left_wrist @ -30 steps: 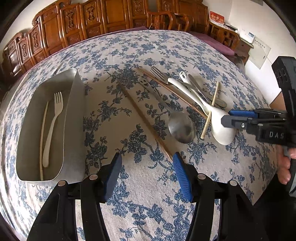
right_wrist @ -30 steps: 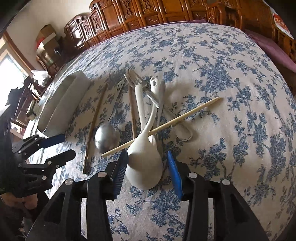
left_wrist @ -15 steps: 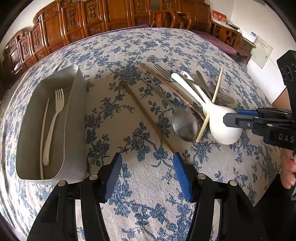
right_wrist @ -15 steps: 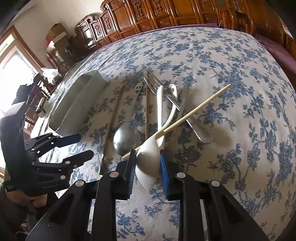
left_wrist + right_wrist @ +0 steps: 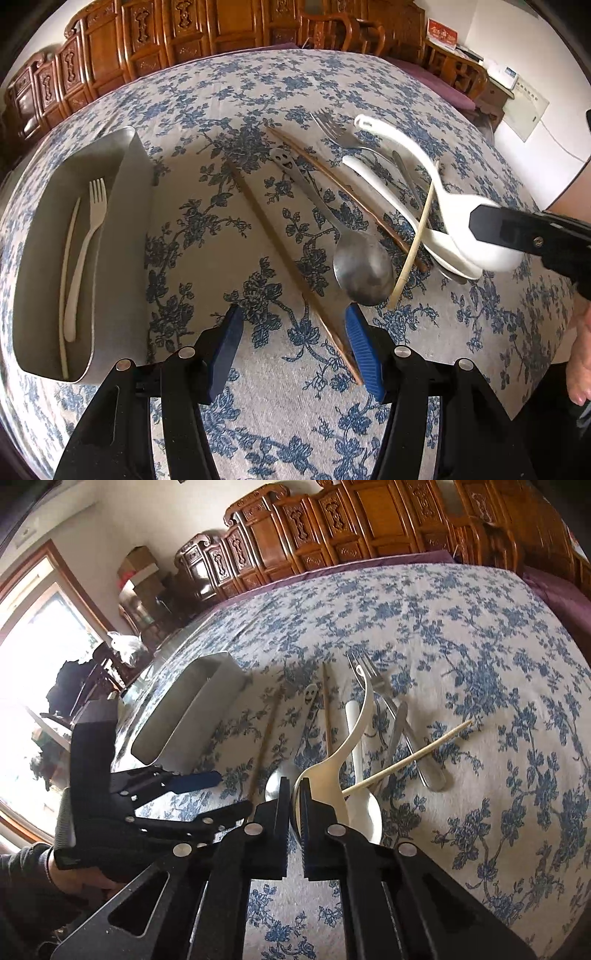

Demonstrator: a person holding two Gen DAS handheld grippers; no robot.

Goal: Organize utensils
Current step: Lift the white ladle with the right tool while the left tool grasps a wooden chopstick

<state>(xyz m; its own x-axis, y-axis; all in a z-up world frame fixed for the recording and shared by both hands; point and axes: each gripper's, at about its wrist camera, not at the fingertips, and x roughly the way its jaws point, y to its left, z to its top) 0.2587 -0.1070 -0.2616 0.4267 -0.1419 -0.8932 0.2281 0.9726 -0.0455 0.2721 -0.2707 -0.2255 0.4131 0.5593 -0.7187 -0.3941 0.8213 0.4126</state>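
My right gripper (image 5: pixel 294 794) is shut on the bowl of a large white spoon (image 5: pixel 347 738) and lifts it off the pile; it also shows in the left wrist view (image 5: pixel 424 173). A second white spoon (image 5: pixel 391 210), a metal spoon (image 5: pixel 362 269), a metal fork (image 5: pixel 332 129), a pale chopstick (image 5: pixel 417 236) and brown chopsticks (image 5: pixel 291 273) lie on the cloth. The metal tray (image 5: pixel 136 221) at left holds a white fork (image 5: pixel 86 251) and a white chopstick (image 5: pixel 64 280). My left gripper (image 5: pixel 291 332) is open above the brown chopstick's near end.
The round table has a blue floral cloth (image 5: pixel 221 92). Carved wooden cabinets (image 5: pixel 147 37) stand behind it. The table's edge drops off at the right (image 5: pixel 546 332). A window (image 5: pixel 37 664) is at the left in the right wrist view.
My right gripper closed on the large white spoon's bowl and raised it, tilting its handle up. The pale chopstick shifted. The left gripper stayed open and barely moved.
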